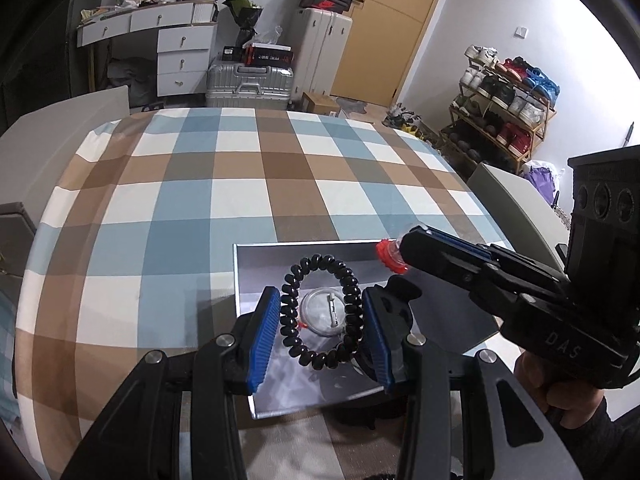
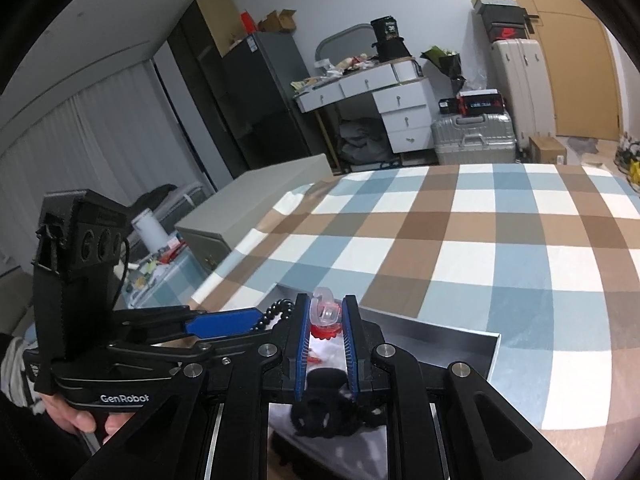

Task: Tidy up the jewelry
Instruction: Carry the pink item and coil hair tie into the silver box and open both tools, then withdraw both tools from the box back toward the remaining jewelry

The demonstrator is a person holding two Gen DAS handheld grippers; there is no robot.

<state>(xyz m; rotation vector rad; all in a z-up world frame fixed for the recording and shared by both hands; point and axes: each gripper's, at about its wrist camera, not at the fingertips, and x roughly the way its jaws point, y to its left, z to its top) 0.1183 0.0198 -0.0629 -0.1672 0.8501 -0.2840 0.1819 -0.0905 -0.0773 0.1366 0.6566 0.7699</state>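
A shallow grey tray [image 1: 248,264] lies on the checked cloth. My left gripper [image 1: 320,322] is shut on a black coiled bracelet [image 1: 320,308] and holds it upright over the tray. Through its loop a round clear badge [image 1: 324,310] lies in the tray. My right gripper [image 2: 325,320] is shut on a clear plastic clip with a red ruffled piece [image 2: 325,316], held over the tray's right side; it shows in the left wrist view too [image 1: 390,254]. A black fluffy item [image 2: 328,404] lies in the tray under the right gripper.
The tray's far rim [image 2: 440,326] sits near the table's front. The checked cloth [image 1: 248,184] stretches away beyond it. A grey chair back [image 1: 516,208] stands at the right, a grey box [image 2: 256,196] at the table's left.
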